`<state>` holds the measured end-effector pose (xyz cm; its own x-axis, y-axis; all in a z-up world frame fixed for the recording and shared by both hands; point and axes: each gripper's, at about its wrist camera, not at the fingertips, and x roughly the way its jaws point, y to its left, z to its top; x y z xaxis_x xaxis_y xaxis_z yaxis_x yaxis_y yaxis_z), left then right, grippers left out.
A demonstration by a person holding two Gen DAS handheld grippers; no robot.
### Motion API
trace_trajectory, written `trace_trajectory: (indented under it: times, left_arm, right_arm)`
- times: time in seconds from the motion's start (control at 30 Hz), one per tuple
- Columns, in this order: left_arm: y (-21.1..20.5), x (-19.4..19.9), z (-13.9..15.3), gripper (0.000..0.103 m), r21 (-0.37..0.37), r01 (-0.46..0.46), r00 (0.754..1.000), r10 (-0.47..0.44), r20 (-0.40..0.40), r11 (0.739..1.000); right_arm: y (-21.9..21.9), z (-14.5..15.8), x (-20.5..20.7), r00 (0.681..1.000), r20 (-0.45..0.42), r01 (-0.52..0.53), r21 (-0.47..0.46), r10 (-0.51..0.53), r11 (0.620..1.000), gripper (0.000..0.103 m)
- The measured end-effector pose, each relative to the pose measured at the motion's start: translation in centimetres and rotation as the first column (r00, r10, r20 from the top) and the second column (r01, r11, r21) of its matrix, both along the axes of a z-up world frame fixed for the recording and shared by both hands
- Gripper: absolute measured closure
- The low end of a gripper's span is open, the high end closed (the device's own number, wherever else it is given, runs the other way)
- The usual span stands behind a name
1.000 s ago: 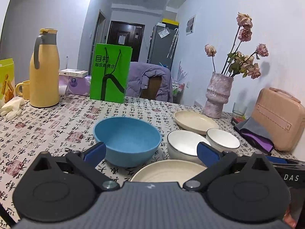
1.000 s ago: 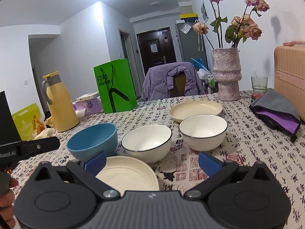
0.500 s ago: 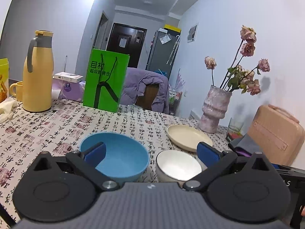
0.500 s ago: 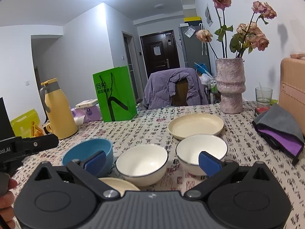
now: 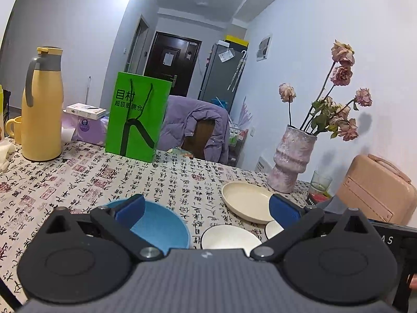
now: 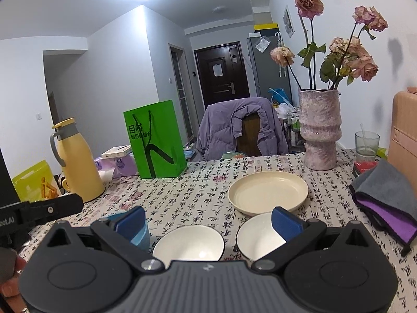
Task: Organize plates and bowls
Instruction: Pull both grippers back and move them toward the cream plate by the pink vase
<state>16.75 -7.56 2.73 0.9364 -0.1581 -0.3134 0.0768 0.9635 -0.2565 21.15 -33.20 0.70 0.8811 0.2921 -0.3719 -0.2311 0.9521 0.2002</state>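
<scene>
Both views sit higher than second ago; near cream plate now hidden under tools. Left tool [image 5: 206, 206] wide, empty; right tool [image 6: 207, 220] wide, empty. Blue bowl [image 5: 159, 227], two white bowls [image 6: 189, 242], far plate [image 6: 268, 191] untouched on counter [image 6: 182, 195]. Sorting not yet started.

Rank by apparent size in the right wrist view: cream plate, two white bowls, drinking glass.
1. cream plate, widest, though farther back.
2. The two white bowls: left white bowl and right white bowl look alike; both partly hidden by the right gripper, so no ranking.
3. drinking glass, smallest, farthest.
</scene>
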Motion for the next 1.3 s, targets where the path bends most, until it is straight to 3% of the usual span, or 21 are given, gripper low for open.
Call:
trace_trajectory:
  times: [0.27,1.03,1.3]
  left_arm:
    - [0.2,2.2,1.1,0.0,-0.017,-0.027,1.0,0.027,-0.007,0.999]
    - [-0.3,8.0,2.0,0.0,-0.017,-0.072,0.997,0.071,-0.025,0.997]
    - [-1.8,9.8,1.5,0.0,0.008,-0.084,0.996,0.085,-0.042,0.996]
  right_arm:
    - [0.2,1.0,2.7,0.999,-0.018,-0.027,-0.002,0.027,1.0,0.0]
    - [-0.1,4.5,11.5,0.998,0.036,-0.059,0.016,0.059,0.998,0.0]
    - [-2.1,2.2,13.9,0.998,0.015,-0.065,0.092,0.064,0.994,0.0]
